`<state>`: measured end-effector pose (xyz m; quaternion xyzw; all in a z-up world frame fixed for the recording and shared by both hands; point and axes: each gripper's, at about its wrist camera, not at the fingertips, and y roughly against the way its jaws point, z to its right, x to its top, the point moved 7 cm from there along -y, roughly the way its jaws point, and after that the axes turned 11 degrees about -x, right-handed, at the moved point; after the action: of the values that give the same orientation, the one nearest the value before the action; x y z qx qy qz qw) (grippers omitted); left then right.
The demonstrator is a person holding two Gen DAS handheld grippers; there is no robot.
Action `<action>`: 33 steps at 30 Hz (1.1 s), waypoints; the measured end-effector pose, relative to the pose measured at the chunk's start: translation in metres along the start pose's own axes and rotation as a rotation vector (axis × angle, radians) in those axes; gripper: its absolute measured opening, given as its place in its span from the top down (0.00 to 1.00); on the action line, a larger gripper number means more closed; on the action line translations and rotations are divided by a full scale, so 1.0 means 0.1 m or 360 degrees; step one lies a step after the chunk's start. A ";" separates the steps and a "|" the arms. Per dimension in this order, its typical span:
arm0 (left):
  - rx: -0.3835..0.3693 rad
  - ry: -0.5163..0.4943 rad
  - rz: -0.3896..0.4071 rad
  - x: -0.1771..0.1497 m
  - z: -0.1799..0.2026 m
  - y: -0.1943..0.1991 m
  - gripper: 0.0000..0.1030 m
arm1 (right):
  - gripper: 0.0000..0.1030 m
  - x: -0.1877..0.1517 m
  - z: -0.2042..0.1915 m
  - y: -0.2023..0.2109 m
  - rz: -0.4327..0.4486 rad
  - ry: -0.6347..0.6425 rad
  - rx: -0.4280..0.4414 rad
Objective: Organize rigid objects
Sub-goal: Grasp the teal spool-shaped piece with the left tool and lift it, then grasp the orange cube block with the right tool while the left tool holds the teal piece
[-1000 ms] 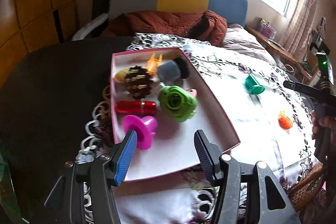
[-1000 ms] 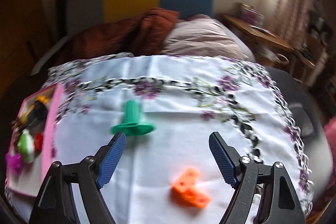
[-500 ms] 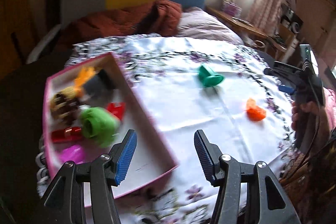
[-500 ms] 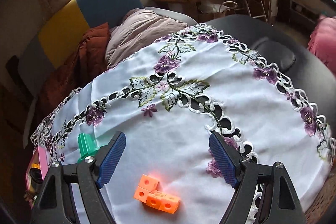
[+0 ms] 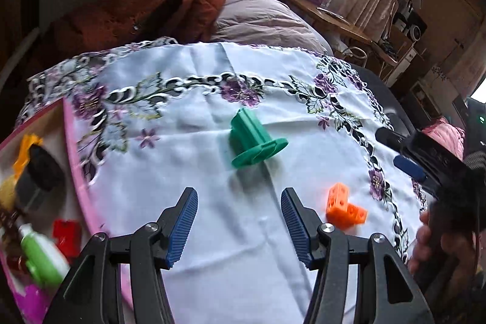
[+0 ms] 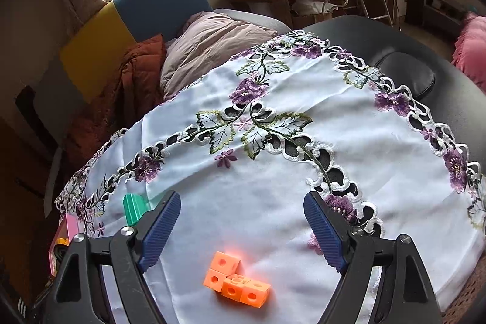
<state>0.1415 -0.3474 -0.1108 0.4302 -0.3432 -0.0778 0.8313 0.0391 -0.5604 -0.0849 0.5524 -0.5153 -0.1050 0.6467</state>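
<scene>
Both tongs gape empty: left gripper [image 5: 239, 222] facing green spool [image 5: 253, 140], right gripper [image 6: 242, 228] over orange blocks [image 6: 235, 283]

Both wrist cameras angled down over tablecloth [image 5: 249, 233], sharing orange blocks [image 6: 235, 281]

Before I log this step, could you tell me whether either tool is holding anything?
Nothing is held: the left tool and right tool are both open and empty.

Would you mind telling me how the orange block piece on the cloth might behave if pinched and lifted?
The orange block piece looks like rigid plastic, so probably stiff and light. Its flat faces should resist rolling. Being joined cubes, it might snap apart if squeezed hard.
</scene>
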 end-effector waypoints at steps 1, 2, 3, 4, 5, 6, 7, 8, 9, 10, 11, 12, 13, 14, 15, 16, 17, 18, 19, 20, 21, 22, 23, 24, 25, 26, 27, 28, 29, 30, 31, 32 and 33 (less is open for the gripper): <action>-0.0001 0.0004 -0.0011 0.07 0.01 -0.09 0.44 | 0.18 0.00 -0.01 0.00 -0.0001 0.0003 0.0004; -0.0010 0.0020 -0.0023 0.13 0.01 -0.17 0.44 | 0.18 0.00 -0.01 -0.01 -0.0004 0.0005 0.0005; -0.0028 0.0042 -0.0032 0.17 0.01 -0.22 0.44 | 0.18 0.00 -0.02 -0.02 -0.0008 0.0004 0.0012; -0.0048 0.0069 -0.0037 0.23 0.01 -0.29 0.44 | 0.18 0.00 -0.02 -0.02 -0.0012 0.0003 0.0023; -0.0051 0.0091 -0.0041 0.29 0.00 -0.36 0.44 | 0.18 0.00 -0.03 -0.02 -0.0016 0.0002 0.0032; -0.0044 0.0105 -0.0048 0.35 -0.01 -0.44 0.44 | 0.18 0.00 -0.03 -0.02 -0.0017 0.0001 0.0037; -0.0043 0.0115 -0.0054 0.40 -0.01 -0.50 0.44 | 0.18 0.00 -0.03 -0.02 -0.0017 -0.0002 0.0043; -0.0045 0.0133 -0.0061 0.45 -0.02 -0.57 0.44 | 0.18 0.00 -0.04 -0.02 -0.0017 -0.0001 0.0049; -0.0044 0.0145 -0.0069 0.48 -0.03 -0.62 0.44 | 0.18 0.00 -0.04 -0.02 -0.0018 0.0002 0.0054; -0.0040 0.0151 -0.0081 0.52 -0.03 -0.69 0.44 | 0.18 0.00 -0.05 -0.02 -0.0019 0.0006 0.0056; -0.0028 0.0155 -0.0088 0.56 -0.05 -0.76 0.44 | 0.18 -0.01 -0.06 -0.02 -0.0022 0.0007 0.0062; -0.0015 0.0159 -0.0089 0.59 -0.06 -0.81 0.44 | 0.18 -0.01 -0.07 -0.03 -0.0025 0.0008 0.0068; -0.0009 0.0168 -0.0102 0.60 -0.08 -0.88 0.44 | 0.18 -0.01 -0.07 -0.03 -0.0029 0.0008 0.0074; -0.0018 0.0189 -0.0138 0.60 -0.10 -0.97 0.45 | 0.18 -0.01 -0.07 -0.03 -0.0030 0.0009 0.0078; -0.0026 0.0214 -0.0170 0.58 -0.12 -1.03 0.47 | 0.18 -0.01 -0.07 -0.03 -0.0025 0.0009 0.0079; -0.0032 0.0248 -0.0200 0.53 -0.15 -1.09 0.62 | 0.18 0.00 -0.07 -0.03 -0.0022 0.0012 0.0078; -0.0020 0.0255 -0.0187 0.51 -0.17 -1.09 0.70 | 0.18 0.00 -0.08 -0.04 -0.0019 0.0016 0.0078; -0.0018 0.0229 -0.0168 0.49 -0.17 -1.07 0.70 | 0.18 0.00 -0.08 -0.04 -0.0018 0.0018 0.0076; -0.0043 0.0214 -0.0170 0.46 -0.15 -1.05 0.71 | 0.18 0.00 -0.08 -0.04 -0.0016 0.0020 0.0077; -0.0058 0.0203 -0.0170 0.43 -0.13 -1.02 0.71 | 0.18 0.00 -0.08 -0.04 -0.0012 0.0022 0.0079; -0.0042 0.0188 -0.0168 0.39 -0.13 -0.98 0.71 | 0.18 0.01 -0.08 -0.04 -0.0006 0.0024 0.0077; -0.0027 0.0159 -0.0165 0.34 -0.12 -0.93 0.71 | 0.18 0.01 -0.08 -0.04 -0.0004 0.0026 0.0075; -0.0030 0.0138 -0.0172 0.29 -0.11 -0.90 0.71 | 0.18 0.01 -0.08 -0.04 -0.0005 0.0025 0.0078; -0.0027 0.0110 -0.0174 0.22 -0.09 -0.85 0.71 | 0.18 0.01 -0.07 -0.05 -0.0009 0.0021 0.0081; -0.0012 0.0087 -0.0172 0.17 -0.08 -0.81 0.71 | 0.18 0.00 -0.07 -0.05 -0.0014 0.0018 0.0084; 0.0001 0.0065 -0.0168 0.10 -0.06 -0.75 0.71 | 0.18 0.00 -0.06 -0.06 -0.0026 0.0017 0.0083; 0.0000 0.0055 -0.0164 0.03 -0.05 -0.70 0.71 | 0.18 -0.01 -0.06 -0.08 -0.0038 0.0017 0.0082; -0.0003 0.0045 -0.0158 -0.02 -0.04 -0.65 0.71 | 0.19 -0.02 -0.06 -0.10 -0.0056 0.0018 0.0082; 0.0001 0.0033 -0.0148 -0.08 -0.02 -0.60 0.71 | 0.19 -0.05 -0.07 -0.13 -0.0087 0.0025 0.0085; 0.0004 0.0022 -0.0139 -0.13 -0.01 -0.54 0.71 | 0.18 -0.08 -0.08 -0.16 -0.0120 0.0034 0.0087; 0.0001 0.0013 -0.0129 -0.19 0.01 -0.48 0.71 | 0.18 -0.10 -0.09 -0.19 -0.0148 0.0043 0.0088; -0.0007 0.0007 -0.0120 -0.25 0.02 -0.41 0.71 | 0.18 -0.13 -0.10 -0.21 -0.0173 0.0053 0.0086; -0.0011 -0.0001 -0.0111 -0.29 0.04 -0.37 0.71 | 0.19 -0.14 -0.10 -0.23 -0.0192 0.0058 0.0081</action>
<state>0.1233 -0.3605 -0.1521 0.4390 -0.3280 -0.1081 0.8295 0.0505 -0.5528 -0.1106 0.6004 -0.4717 -0.1205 0.6344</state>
